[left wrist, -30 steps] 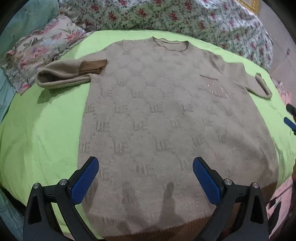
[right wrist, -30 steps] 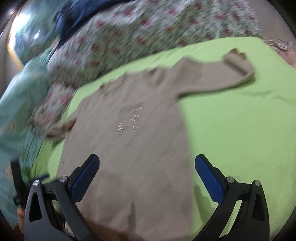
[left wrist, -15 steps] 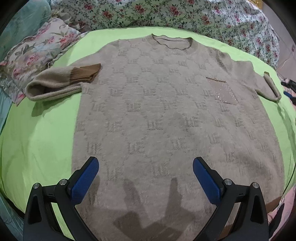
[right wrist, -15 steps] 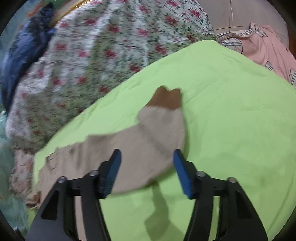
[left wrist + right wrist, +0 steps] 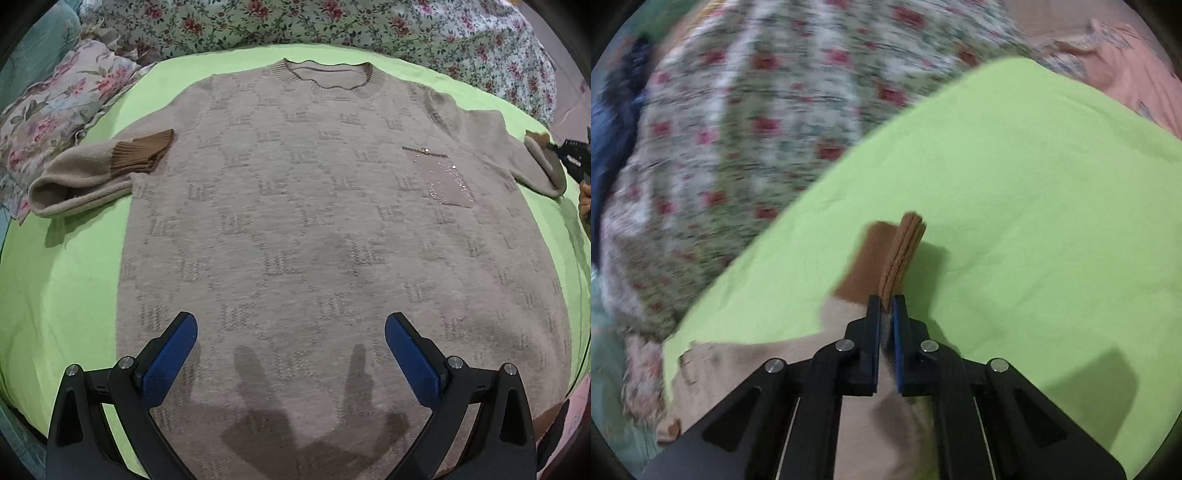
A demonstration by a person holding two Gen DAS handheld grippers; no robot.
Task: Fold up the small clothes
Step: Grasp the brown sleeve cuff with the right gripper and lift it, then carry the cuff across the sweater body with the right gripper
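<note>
The right gripper (image 5: 885, 306), wide apart a second before, had just closed on the brown cuff (image 5: 903, 254) at the right edge of the sweater (image 5: 332, 229) (flat on the green sheet (image 5: 55, 295)), so folding that sleeve could begin, while the left gripper (image 5: 291, 354) hung open above the hem.

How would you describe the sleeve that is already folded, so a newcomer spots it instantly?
On the green sheet lies a beige sweater. Its folded sleeve lies on the picture's left in the left wrist view. Its brown cuff is doubled back onto the chest, unlike the other sleeve.
</note>
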